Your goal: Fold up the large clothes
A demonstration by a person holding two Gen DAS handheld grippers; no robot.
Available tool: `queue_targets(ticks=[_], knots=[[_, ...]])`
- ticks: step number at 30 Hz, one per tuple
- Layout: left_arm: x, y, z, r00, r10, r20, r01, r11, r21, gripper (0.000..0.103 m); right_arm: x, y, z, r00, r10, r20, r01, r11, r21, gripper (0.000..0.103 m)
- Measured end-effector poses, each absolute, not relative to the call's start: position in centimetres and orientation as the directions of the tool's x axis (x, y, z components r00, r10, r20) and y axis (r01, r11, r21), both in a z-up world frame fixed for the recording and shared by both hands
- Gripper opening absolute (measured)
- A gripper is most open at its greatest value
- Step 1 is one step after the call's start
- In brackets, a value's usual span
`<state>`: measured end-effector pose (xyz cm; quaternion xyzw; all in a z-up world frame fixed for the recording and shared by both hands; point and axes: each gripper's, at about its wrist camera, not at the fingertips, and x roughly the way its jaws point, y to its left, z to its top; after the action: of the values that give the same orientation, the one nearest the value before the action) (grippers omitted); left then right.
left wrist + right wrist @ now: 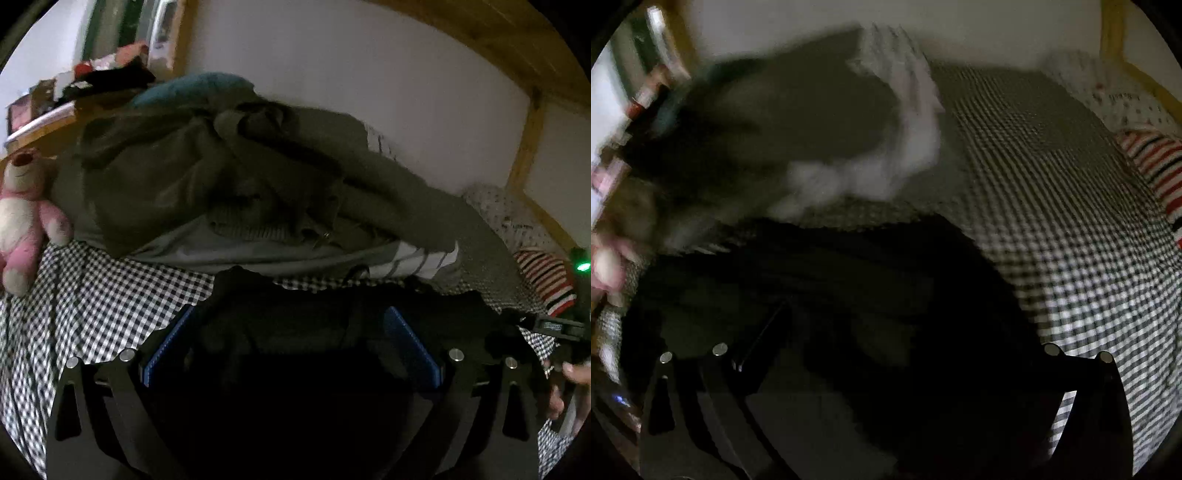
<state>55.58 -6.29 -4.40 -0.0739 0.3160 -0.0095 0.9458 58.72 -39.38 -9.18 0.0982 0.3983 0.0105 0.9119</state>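
A black garment (295,325) lies on the checked bedsheet (92,302) right in front of me and drapes over my left gripper (291,332). Its blue pads (410,347) stand wide apart with the cloth between and over them. In the blurred right wrist view the same black garment (849,295) covers my right gripper (882,332); its fingertips are hidden. Behind lies a heap of olive green clothes (221,173) on a grey and white garment (406,258).
A pink plush bear (26,218) sits at the left edge of the bed. A red-striped cloth (546,280) and a dotted pillow (506,210) lie at the right. A white wall with a wooden bed frame (524,147) stands behind.
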Motion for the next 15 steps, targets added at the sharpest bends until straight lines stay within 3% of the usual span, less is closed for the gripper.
queue_targets(ticks=[3,6,9,11,12,15], knots=[[58.6,-8.9,-6.5,0.735,-0.085,-0.673,0.013,0.994,-0.112,0.099,60.7,-31.7,-10.6,0.596,-0.004,-0.803,-0.062,0.997,-0.051,0.100],[64.7,-9.9,-11.7,0.591,0.032,-0.806,-0.040,0.999,0.010,0.099,63.8,-28.5,-14.9,0.519,-0.174,-0.837,-0.091,0.962,-0.256,0.100],[68.0,-6.1,-12.8,0.539,-0.013,-0.842,-0.105,0.991,-0.082,0.098,66.2,-33.1,-14.0,0.496,-0.068,-0.866,0.048,0.998,-0.051,0.100],[68.4,-4.0,-11.9,0.550,-0.040,-0.834,-0.154,0.977,-0.149,0.098,66.4,-35.9,-12.1,0.542,-0.226,-0.809,0.205,0.970,-0.134,0.100],[68.0,-3.6,-11.2,0.555,-0.078,-0.828,-0.145,0.971,-0.189,0.098,65.7,-37.5,-11.1,0.550,-0.233,-0.802,0.237,0.964,-0.117,0.100],[64.4,-4.6,-8.9,0.604,-0.136,-0.785,-0.060,0.975,-0.215,0.098,61.8,-37.2,-9.6,0.576,-0.078,-0.813,0.108,0.994,-0.018,0.100]])
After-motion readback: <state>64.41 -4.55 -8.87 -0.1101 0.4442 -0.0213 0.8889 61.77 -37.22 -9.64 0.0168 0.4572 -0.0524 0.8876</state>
